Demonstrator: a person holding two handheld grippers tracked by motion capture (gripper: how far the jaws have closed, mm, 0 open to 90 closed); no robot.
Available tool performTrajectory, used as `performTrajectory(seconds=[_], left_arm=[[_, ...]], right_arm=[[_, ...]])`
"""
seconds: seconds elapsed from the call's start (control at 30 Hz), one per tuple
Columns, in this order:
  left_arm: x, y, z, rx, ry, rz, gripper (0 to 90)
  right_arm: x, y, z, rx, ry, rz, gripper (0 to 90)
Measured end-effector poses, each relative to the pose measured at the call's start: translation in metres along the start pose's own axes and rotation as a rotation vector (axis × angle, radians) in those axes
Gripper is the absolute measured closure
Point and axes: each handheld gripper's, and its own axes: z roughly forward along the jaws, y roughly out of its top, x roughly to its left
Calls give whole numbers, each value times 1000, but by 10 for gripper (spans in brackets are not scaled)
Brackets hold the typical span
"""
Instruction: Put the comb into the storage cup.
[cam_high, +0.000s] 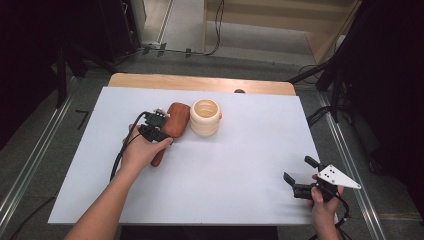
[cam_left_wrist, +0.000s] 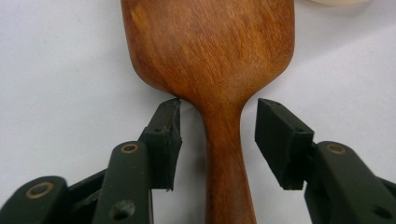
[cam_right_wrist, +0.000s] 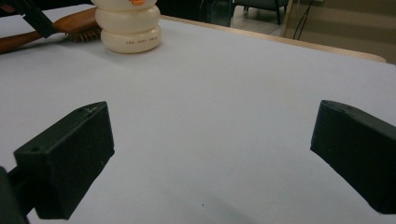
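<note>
With its jaws narrowly parted astride the neck, the left gripper frames the wooden hairbrush: rigid, light, smooth; the right gripper gapes wide at five o'clock.

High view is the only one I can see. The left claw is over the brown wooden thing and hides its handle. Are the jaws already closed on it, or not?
Observer: Not closed. In the left gripper view the left claw is open, with one jaw on each side of the neck of the wooden brush and a gap on both sides.
Operator: You say a brush? I see just a smooth brown back.
Observer: Yes. The right gripper view looks from the side and shows bristles under the head, facing the table.
Operator: And the cream cup beside it, is it plain?
Observer: No. That same view shows small dark print on the lowest ring of the cream cup, too small to read.
</note>
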Motion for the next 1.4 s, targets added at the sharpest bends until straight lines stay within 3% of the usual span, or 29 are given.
performTrajectory(seconds=[0.13,0.3,0.6,0.83,1.0,1.4], left_arm=[[-3,0,4,13,21,1,570],[-5,1,9,20,23,-30,615],[-3,-1,11,25,17,-57,670],[-1,-2,11,19,6,-100,697],[1,-5,10,-3,-11,-131,710],[1,-13,10,-63,-31,-139,726]], right_arm=[[0,0,0,0,-1,0,0],[0,0,0,2,-2,-4,0],[0,0,1,4,-6,-7,0],[0,0,1,7,-7,-13,0],[0,0,1,9,-9,-15,0],[1,0,2,9,-11,-17,0]])
